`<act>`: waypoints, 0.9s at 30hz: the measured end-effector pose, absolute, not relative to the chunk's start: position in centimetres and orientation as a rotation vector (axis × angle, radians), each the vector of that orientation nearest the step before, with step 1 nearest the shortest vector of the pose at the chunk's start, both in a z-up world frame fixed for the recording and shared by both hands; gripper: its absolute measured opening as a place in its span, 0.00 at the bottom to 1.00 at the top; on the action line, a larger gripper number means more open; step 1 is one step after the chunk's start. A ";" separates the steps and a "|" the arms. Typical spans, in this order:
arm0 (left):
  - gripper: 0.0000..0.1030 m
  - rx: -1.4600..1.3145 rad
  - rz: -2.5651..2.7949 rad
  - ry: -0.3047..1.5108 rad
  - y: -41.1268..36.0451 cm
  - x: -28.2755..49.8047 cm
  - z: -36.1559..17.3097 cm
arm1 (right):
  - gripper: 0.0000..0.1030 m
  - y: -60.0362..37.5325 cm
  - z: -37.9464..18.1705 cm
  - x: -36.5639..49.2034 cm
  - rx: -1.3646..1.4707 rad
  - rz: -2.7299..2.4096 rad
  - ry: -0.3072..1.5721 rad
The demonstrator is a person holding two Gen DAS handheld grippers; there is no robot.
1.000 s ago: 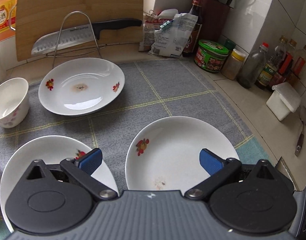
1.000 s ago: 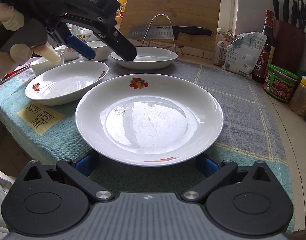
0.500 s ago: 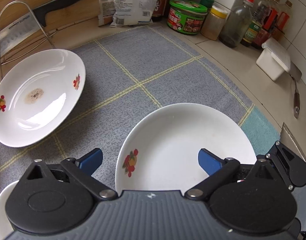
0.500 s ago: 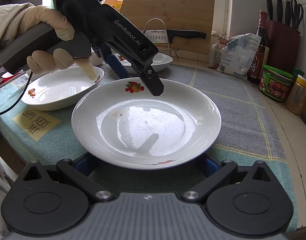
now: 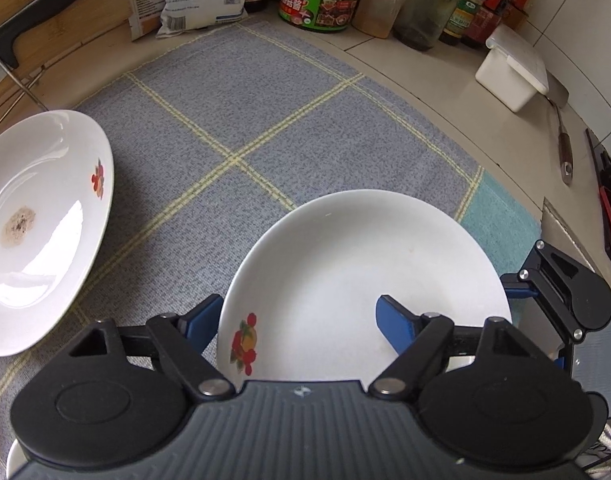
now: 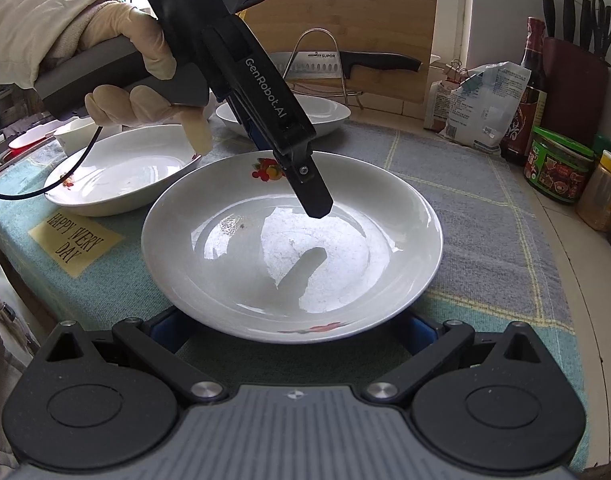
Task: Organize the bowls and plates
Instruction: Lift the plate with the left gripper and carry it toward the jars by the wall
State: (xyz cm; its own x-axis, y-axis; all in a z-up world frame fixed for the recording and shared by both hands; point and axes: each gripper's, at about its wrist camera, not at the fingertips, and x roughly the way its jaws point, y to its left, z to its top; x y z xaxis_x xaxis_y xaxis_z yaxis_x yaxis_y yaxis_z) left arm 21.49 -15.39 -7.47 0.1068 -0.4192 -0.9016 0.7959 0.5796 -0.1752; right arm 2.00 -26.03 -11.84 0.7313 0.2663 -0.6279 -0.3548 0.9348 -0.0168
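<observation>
White plate, nothing in it, sits between the left gripper's closing jaws, right gripper spread.

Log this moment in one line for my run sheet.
left gripper: jaws closing astride rim of white floral ceramic plate | right gripper: wide, at plate's near edge | plate: on grey cloth

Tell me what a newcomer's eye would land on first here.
The big white plate at the cloth's near edge, with the left gripper closing astride its far rim, one finger over the well. Beyond stand a cleaver on a wire rack before a cutting board.
</observation>
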 end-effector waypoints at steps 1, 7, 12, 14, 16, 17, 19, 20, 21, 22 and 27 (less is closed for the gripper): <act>0.76 0.407 -0.937 1.147 -15.5 21.5 -7.5 | 1.00 -26.0 -11.8 2.0 -0.139 0.344 0.670; 0.71 0.421 -0.961 1.160 -15.8 22.0 -7.7 | 1.00 -26.2 -11.7 2.3 -0.142 0.357 0.683; 0.71 0.433 -0.974 1.158 -15.9 22.0 -7.7 | 1.00 -26.1 -11.7 2.3 -0.146 0.365 0.688; 0.71 0.437 -0.977 1.158 -15.9 22.1 -7.8 | 1.00 -26.1 -11.6 2.3 -0.147 0.367 0.691; 0.71 0.444 -0.980 1.155 -15.9 22.0 -7.8 | 1.00 -26.1 -11.6 2.3 -0.149 0.372 0.691; 0.71 0.445 -0.982 1.154 -15.9 22.0 -7.8 | 1.00 -26.1 -11.6 2.4 -0.150 0.375 0.690; 0.70 0.447 -0.986 1.153 -15.9 22.0 -7.7 | 1.00 -26.0 -11.5 2.5 -0.150 0.379 0.695; 0.70 0.448 -0.986 1.155 -15.9 22.0 -7.7 | 1.00 -26.1 -11.5 2.5 -0.149 0.382 0.697; 0.70 0.450 -0.988 1.156 -15.9 22.0 -7.7 | 1.00 -26.1 -11.5 2.6 -0.149 0.384 0.698; 0.70 0.454 -0.991 1.155 -15.9 22.0 -7.7 | 1.00 -26.1 -11.5 2.6 -0.150 0.385 0.702; 0.70 0.460 -0.998 1.148 -15.8 21.8 -7.7 | 1.00 -26.0 -11.4 2.8 -0.155 0.385 0.717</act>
State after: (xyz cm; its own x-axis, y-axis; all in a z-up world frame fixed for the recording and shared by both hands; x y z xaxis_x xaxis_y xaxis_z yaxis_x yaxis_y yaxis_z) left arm 21.84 -15.77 -7.71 0.0667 -0.4152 -0.9073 0.8408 0.5129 -0.1729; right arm 2.83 -26.04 -11.37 0.6871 0.2900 -0.6662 -0.3951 0.9186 -0.0077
